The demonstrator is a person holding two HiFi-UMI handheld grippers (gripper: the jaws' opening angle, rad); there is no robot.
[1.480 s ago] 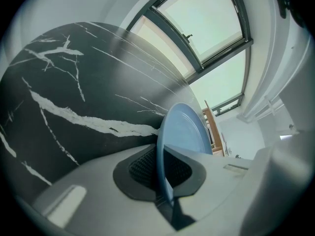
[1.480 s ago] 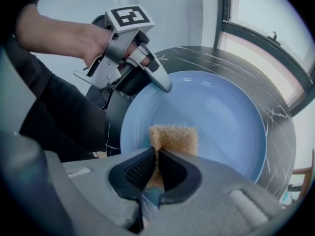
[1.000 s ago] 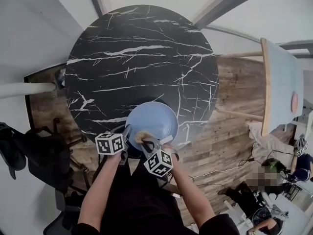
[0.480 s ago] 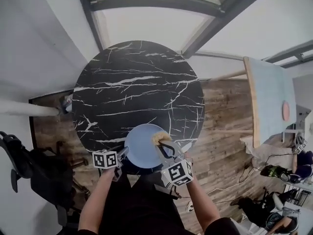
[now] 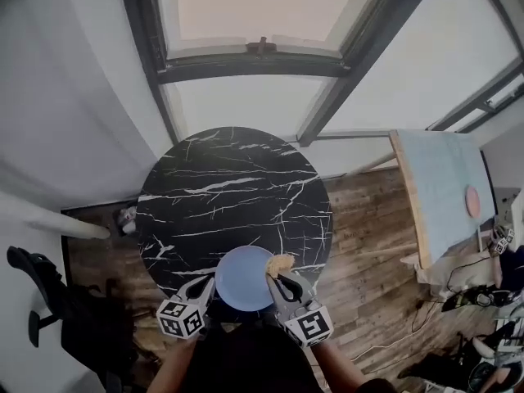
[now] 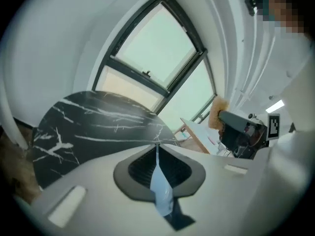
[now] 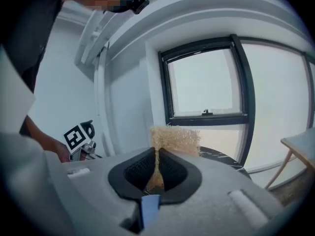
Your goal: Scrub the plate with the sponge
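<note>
Since a second ago the black marble table [image 5: 233, 195] has grown smaller in the head view, and a window frame [image 5: 262, 51] now fills the top. The left gripper [image 5: 206, 283], whose jaws have just been closing, pinches the left rim of the blue plate [image 5: 243, 281]. Its own view shows that rim edge-on between nearly shut jaws. The sponge [image 5: 280, 263], earlier over the plate's near middle, now sits at its upper right rim. It is clamped in the right gripper [image 5: 275, 280], jaws almost together, its bulk sticking out past the tips. The person's arms [image 5: 336, 372] are cut off by the bottom edge. Whether the plate rests on the table, or the sponge touches the plate, cannot be told.
</note>
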